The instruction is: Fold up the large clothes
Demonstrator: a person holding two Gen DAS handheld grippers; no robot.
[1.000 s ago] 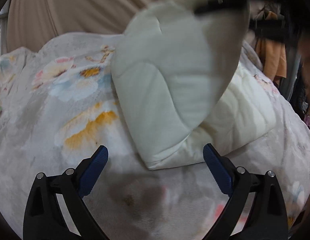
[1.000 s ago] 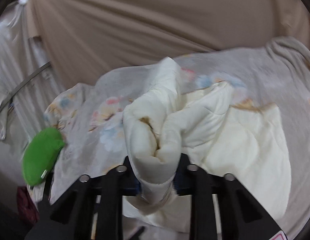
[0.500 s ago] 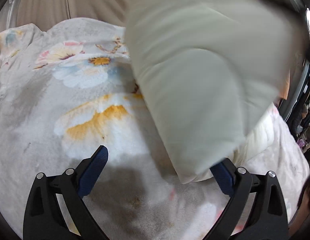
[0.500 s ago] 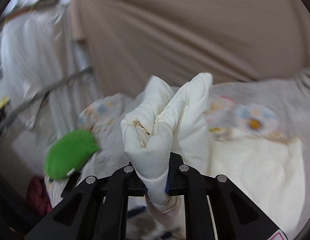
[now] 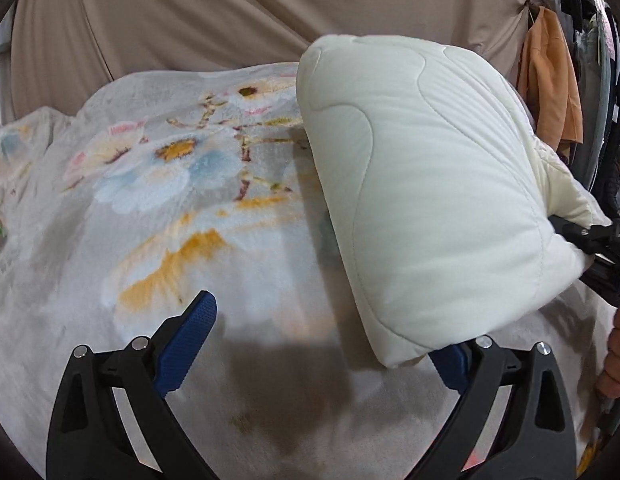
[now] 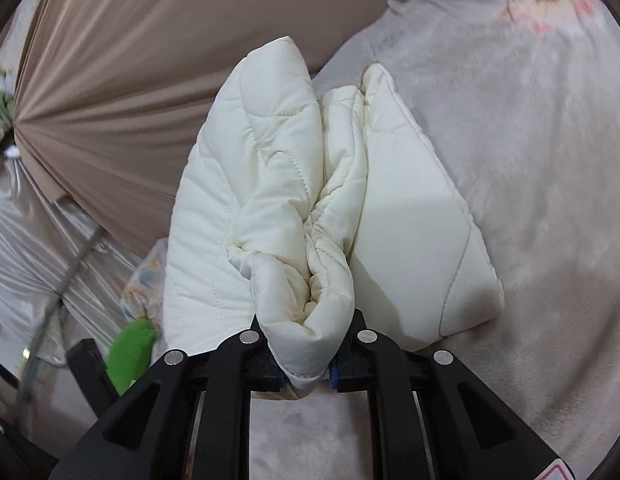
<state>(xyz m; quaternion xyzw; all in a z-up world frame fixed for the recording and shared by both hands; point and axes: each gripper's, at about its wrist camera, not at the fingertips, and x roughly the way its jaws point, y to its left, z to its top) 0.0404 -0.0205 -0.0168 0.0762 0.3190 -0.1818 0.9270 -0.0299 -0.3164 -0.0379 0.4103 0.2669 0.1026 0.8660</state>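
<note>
Right wrist view: my right gripper (image 6: 306,364) clamps a bunched edge of the cream quilted padded garment (image 6: 310,200), now swung over and laid down folded on the floral fleece blanket (image 5: 170,200). Left gripper (image 5: 326,344) stays wide, empty. Fold looks nearly done; release next.

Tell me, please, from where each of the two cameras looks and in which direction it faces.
Left wrist: sits on the left hand-held gripper, facing forward over the floral blanket; its open blue-padded fingers show, holding nothing.
Right wrist: sits on the right hand-held gripper, shut on the cream quilted garment; its black fingers show.
Shared: the garment, blanket and beige curtain.
</note>
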